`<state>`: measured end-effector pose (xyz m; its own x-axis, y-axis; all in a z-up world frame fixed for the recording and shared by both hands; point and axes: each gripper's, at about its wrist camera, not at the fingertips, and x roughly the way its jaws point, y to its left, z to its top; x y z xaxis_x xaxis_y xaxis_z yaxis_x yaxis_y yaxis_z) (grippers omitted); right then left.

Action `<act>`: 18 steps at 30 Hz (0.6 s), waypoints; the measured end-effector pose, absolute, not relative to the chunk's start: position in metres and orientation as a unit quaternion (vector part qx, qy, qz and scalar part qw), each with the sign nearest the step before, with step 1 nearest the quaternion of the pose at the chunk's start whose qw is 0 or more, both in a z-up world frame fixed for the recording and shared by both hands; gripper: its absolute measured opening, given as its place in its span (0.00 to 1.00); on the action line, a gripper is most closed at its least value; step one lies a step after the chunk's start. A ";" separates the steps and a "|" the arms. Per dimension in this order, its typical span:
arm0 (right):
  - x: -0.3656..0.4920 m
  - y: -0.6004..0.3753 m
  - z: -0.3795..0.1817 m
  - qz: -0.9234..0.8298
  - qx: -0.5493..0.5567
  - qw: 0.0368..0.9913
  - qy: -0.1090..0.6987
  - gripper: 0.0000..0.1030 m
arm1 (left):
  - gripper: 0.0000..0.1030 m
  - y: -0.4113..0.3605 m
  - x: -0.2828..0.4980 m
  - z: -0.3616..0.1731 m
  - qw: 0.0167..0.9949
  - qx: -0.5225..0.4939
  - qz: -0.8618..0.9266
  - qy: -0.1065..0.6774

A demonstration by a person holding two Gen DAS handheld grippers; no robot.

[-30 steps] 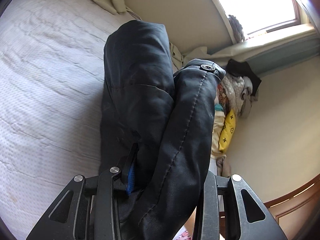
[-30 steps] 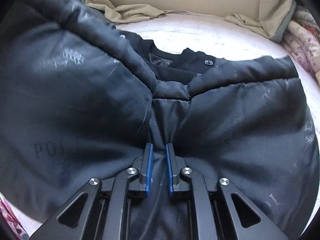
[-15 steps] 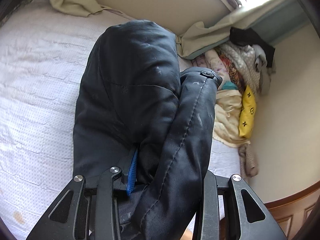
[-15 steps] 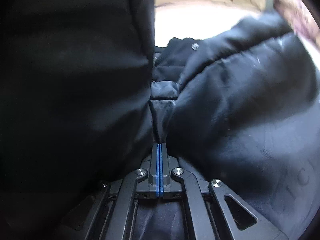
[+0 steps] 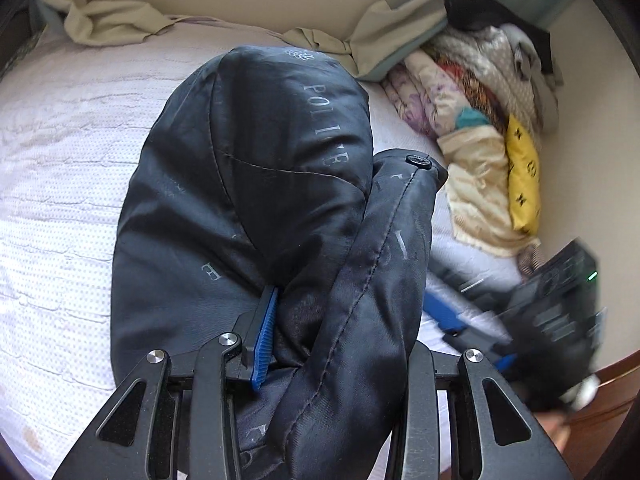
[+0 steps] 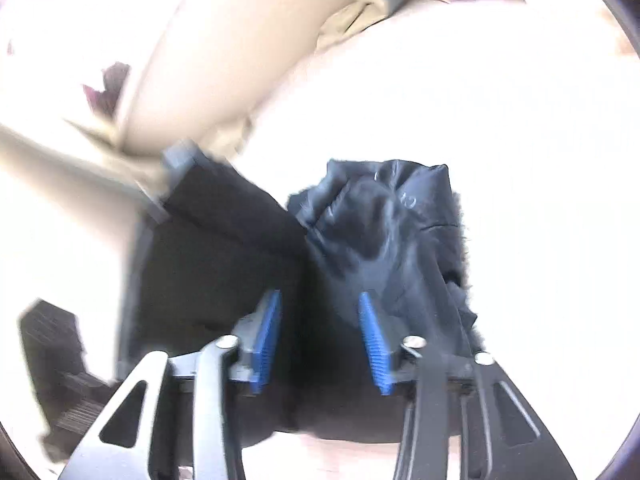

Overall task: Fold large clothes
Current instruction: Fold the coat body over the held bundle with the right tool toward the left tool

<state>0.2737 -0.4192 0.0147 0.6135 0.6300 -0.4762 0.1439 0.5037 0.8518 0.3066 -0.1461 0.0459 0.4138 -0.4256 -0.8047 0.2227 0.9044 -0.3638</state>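
A dark navy padded jacket (image 5: 248, 184) lies bunched on the white bed (image 5: 60, 168). My left gripper (image 5: 336, 340) is shut on a thick fold of the jacket; its left blue pad (image 5: 264, 340) shows, and the fabric hides the right finger. The right wrist view is blurred and overexposed. There my right gripper (image 6: 320, 340) is open, its blue pads (image 6: 266, 340) apart, with the jacket (image 6: 384, 232) just ahead and nothing between the pads. The right gripper also shows, blurred, in the left wrist view (image 5: 520, 312).
A pile of mixed clothes (image 5: 480, 120) with a yellow item (image 5: 520, 184) lies at the bed's far right by the wall. A beige sheet (image 5: 104, 24) is bunched along the headboard. Wooden furniture (image 5: 600, 400) stands at the lower right.
My right gripper, shut on the jacket half a second ago, has opened, let go and swung off to the right. My left gripper keeps its hold and has tilted down towards the bed.
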 end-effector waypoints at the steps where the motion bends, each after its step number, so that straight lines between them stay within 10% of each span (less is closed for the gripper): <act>1: 0.273 -0.425 0.014 0.178 0.496 0.752 0.396 0.58 | 0.40 -0.150 0.305 0.043 0.837 -0.092 -0.193 0.504; 5: 0.287 -0.410 0.025 0.229 0.486 0.749 0.389 0.73 | 0.41 -0.160 0.297 0.038 0.844 -0.066 -0.189 0.497; 18: 0.354 -0.340 0.002 0.245 0.388 0.745 0.483 0.70 | 0.44 -0.171 0.285 0.031 0.847 -0.003 -0.209 0.488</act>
